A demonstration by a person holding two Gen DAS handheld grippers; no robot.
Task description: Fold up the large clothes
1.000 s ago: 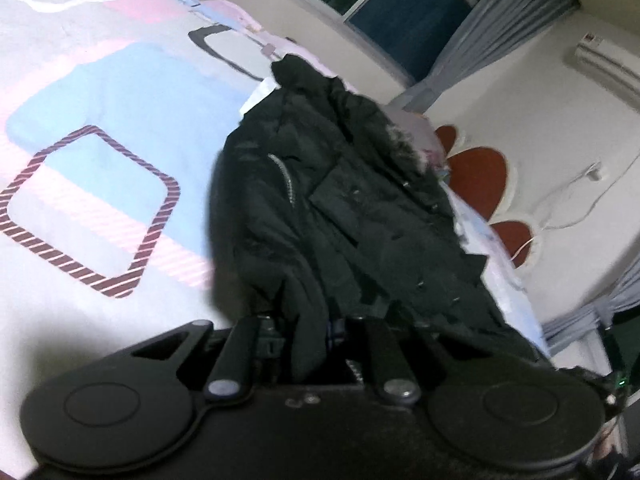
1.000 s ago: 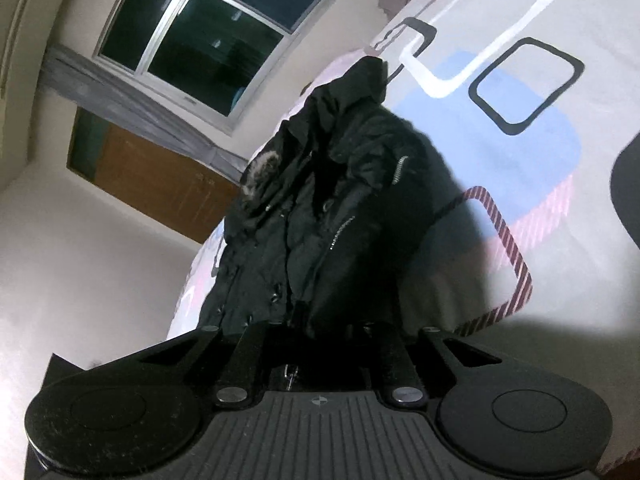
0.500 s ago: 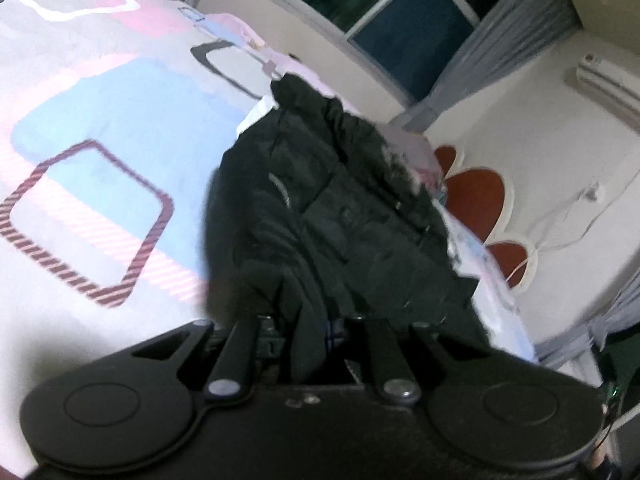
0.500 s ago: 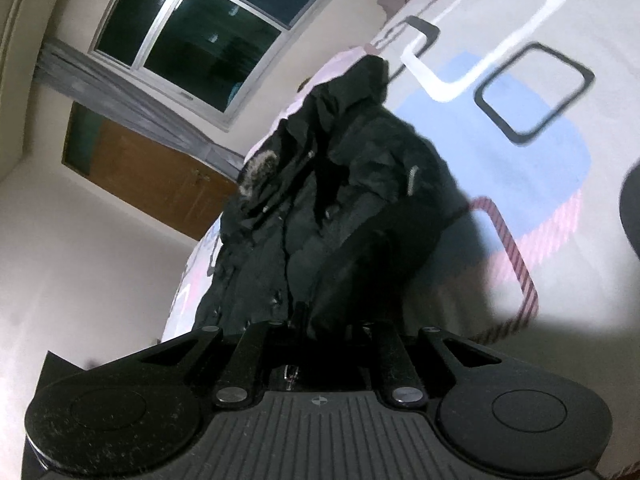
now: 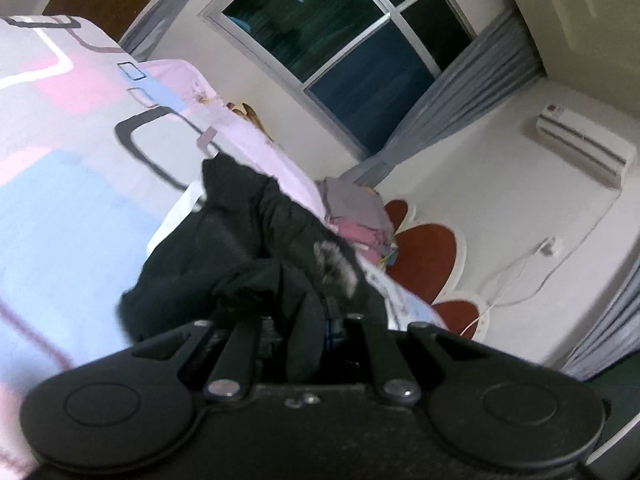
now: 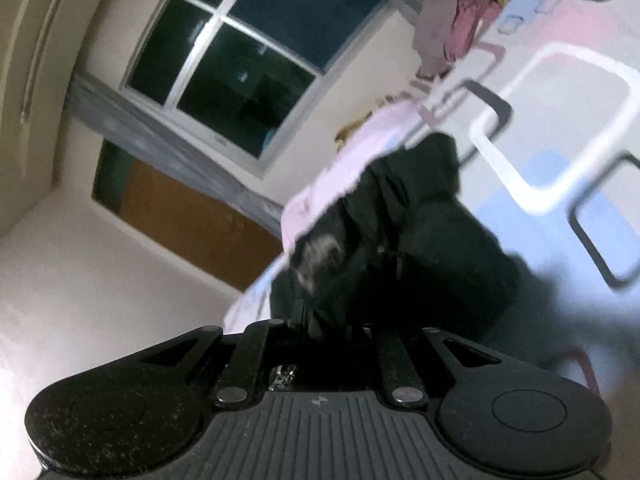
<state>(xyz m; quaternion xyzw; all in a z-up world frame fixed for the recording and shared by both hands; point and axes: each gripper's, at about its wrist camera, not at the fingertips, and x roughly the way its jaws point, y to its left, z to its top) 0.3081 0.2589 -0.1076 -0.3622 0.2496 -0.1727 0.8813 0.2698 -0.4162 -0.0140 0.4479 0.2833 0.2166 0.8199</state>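
Observation:
A black winter jacket [image 5: 240, 248] with a grey fur trim [image 5: 334, 262] lies bunched on a bed with a patterned sheet [image 5: 60, 192]. My left gripper [image 5: 302, 332] is shut on a fold of the jacket's near edge, and the cloth hides its fingertips. In the right wrist view the same jacket [image 6: 420, 248] is folded over toward its far end. My right gripper [image 6: 328, 328] is shut on the jacket's near edge too, its fingertips buried in the fabric.
A pile of pink and grey clothes [image 5: 360, 216] sits at the bed's far end by the red headboard [image 5: 428, 252]. A window [image 5: 340, 32] with grey curtains, an air conditioner [image 5: 584, 148] and a wooden door [image 6: 192, 220] are behind.
Both grippers have carried the jacket's near edge up and forward over the rest. The jacket now looks shorter and bunched, and both views are tilted toward the window.

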